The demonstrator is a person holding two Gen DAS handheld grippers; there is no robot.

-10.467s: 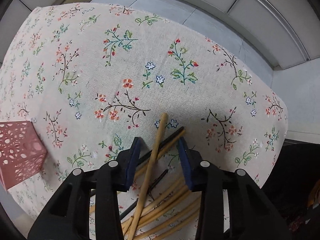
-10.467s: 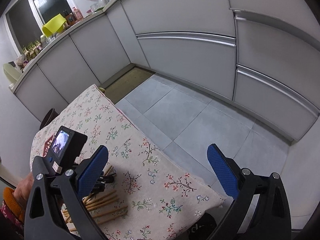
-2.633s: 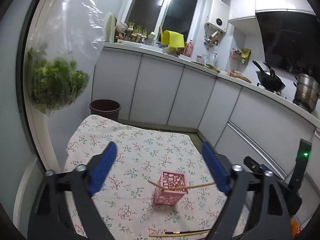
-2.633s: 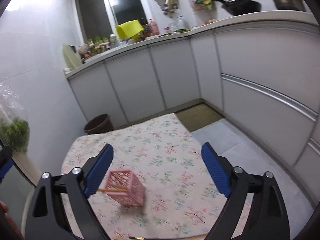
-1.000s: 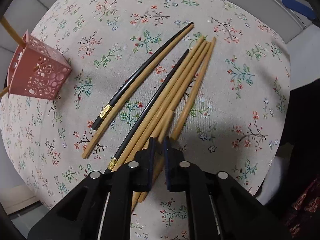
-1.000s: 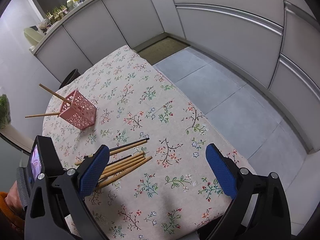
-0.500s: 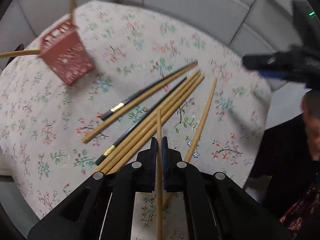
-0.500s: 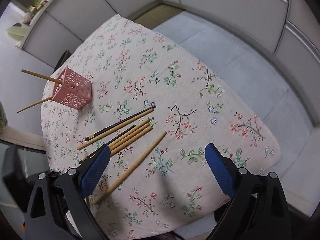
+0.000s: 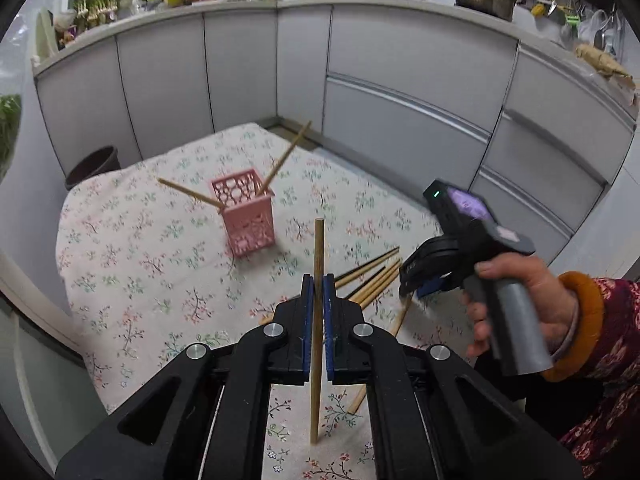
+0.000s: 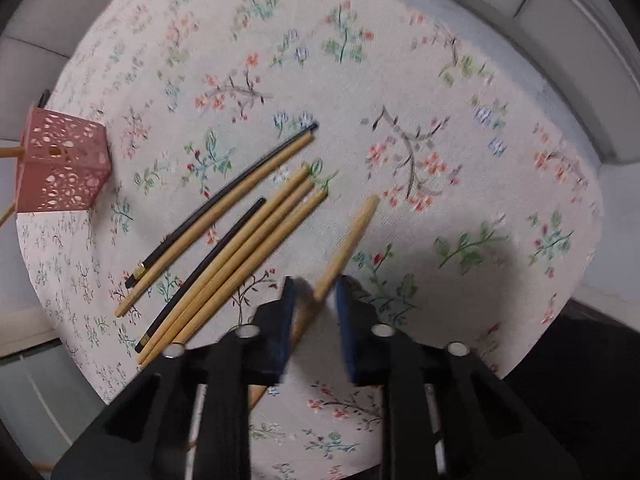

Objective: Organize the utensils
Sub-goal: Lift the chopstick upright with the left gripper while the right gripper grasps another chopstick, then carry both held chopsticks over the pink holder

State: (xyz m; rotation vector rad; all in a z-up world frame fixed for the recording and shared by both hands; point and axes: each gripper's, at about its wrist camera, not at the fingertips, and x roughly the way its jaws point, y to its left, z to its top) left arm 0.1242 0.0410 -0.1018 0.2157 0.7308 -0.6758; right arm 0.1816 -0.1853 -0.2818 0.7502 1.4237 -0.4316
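Note:
My left gripper point(image 9: 317, 282) is shut on a wooden chopstick point(image 9: 319, 248), held above the table and pointing up the left wrist view. Beyond it stands the pink perforated holder point(image 9: 248, 216) with two wooden chopsticks leaning out of it. My right gripper point(image 10: 316, 288) points steeply down at the table, its jaws closing around a lone wooden chopstick point(image 10: 352, 232) that lies between them; a small gap shows at each pad. To its left lie several wooden and two black chopsticks point(image 10: 240, 248). The holder point(image 10: 60, 164) sits at the far left.
A floral tablecloth point(image 9: 140, 264) covers the small table, whose edges drop off near the grey cabinets point(image 9: 400, 80). A brown bin point(image 9: 92, 164) stands behind the table. A person's hand point(image 9: 516, 300) holds the right gripper's handle beside the chopstick pile.
The left gripper has risen with its chopstick and tilted up to face the holder. The right gripper has dropped onto the lone chopstick and its jaws have narrowed from wide apart.

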